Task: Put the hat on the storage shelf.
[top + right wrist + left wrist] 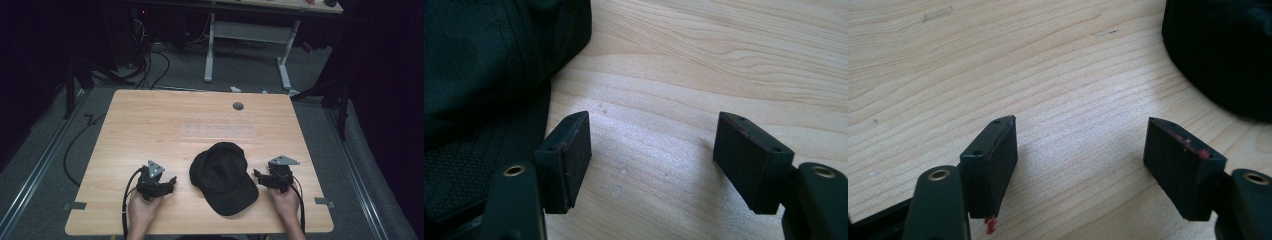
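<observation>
1. The wooden table [150, 120] takes up the middle of the high view.
2. The black cap [223, 176] lies at lower centre, between both grippers.
3. The left gripper [172, 181], lower left, has its jaws spread wide over bare wood, holding nothing.
4. The right gripper [256, 175], lower right, is equally wide and empty, just beside the cap's edge.

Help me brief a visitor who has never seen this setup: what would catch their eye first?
The black cap lying near the front edge of the pale wooden table stands out most, dark against the light wood. On either side of it a hand holds a black gripper, the left gripper and the right gripper, both open and empty, pointing inward at the cap.
</observation>
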Action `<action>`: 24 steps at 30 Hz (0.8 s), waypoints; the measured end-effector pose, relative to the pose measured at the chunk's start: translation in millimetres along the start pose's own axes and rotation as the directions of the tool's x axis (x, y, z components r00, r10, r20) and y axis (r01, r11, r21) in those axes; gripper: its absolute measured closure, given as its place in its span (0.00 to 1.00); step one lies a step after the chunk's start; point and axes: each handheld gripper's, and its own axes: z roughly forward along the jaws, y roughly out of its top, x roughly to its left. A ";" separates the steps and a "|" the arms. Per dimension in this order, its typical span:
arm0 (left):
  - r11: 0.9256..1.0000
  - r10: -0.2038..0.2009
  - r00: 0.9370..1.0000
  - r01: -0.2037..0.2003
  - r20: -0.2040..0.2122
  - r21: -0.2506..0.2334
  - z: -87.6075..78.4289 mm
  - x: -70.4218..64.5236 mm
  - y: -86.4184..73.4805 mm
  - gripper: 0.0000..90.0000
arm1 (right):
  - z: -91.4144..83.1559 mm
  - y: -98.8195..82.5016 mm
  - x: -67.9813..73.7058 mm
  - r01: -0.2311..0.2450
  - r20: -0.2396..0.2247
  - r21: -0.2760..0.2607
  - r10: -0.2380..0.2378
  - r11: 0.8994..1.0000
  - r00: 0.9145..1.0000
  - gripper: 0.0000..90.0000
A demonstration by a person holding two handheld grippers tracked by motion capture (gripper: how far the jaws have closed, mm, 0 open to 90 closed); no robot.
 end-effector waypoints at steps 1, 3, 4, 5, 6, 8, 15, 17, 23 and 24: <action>1.000 0.000 1.000 0.000 0.000 0.000 0.0 0.0 0.0 0.33 | 0.0 0.0 0.0 0.000 0.000 0.000 0.000 1.000 1.000 0.35; 1.000 0.000 1.000 0.000 0.000 0.000 0.0 0.0 0.0 0.33 | 0.0 0.0 0.0 0.000 0.000 0.000 0.000 1.000 1.000 0.35; 1.000 0.001 1.000 -0.001 0.000 0.000 -0.1 0.0 0.0 0.33 | 0.0 0.0 0.0 0.000 0.000 0.000 0.000 1.000 1.000 0.35; 1.000 0.000 1.000 0.000 -0.001 0.000 -0.1 0.0 -0.1 0.33 | 0.0 0.0 0.0 0.000 -0.001 0.000 0.000 1.000 1.000 0.35; 1.000 0.000 1.000 0.000 -0.001 0.001 -0.1 0.0 -0.1 0.33 | -0.1 -0.1 0.0 0.001 0.000 -0.001 -0.001 1.000 1.000 0.36; 1.000 0.000 1.000 0.000 -0.002 -0.002 0.0 0.0 -0.2 0.33 | -0.3 -0.3 0.2 0.001 0.000 -0.002 -0.001 1.000 1.000 0.36; 1.000 -0.001 1.000 0.001 -0.003 0.000 -0.2 0.0 0.0 0.33 | -0.7 -0.5 0.0 -0.008 0.001 -0.004 0.008 1.000 1.000 0.39; 1.000 -0.002 1.000 0.002 -0.005 -0.001 -0.1 0.3 0.1 0.33 | -0.8 -0.6 0.4 -0.009 0.003 -0.004 0.009 1.000 1.000 0.39; 1.000 -0.002 1.000 0.002 -0.010 -0.003 0.1 0.3 0.0 0.32 | -1.3 -0.9 2.1 -0.020 0.017 -0.003 0.020 1.000 1.000 0.39; 1.000 -0.002 1.000 0.002 -0.010 -0.004 0.1 0.4 0.0 0.32 | -1.3 -0.9 2.1 -0.020 0.017 -0.003 0.020 1.000 1.000 0.39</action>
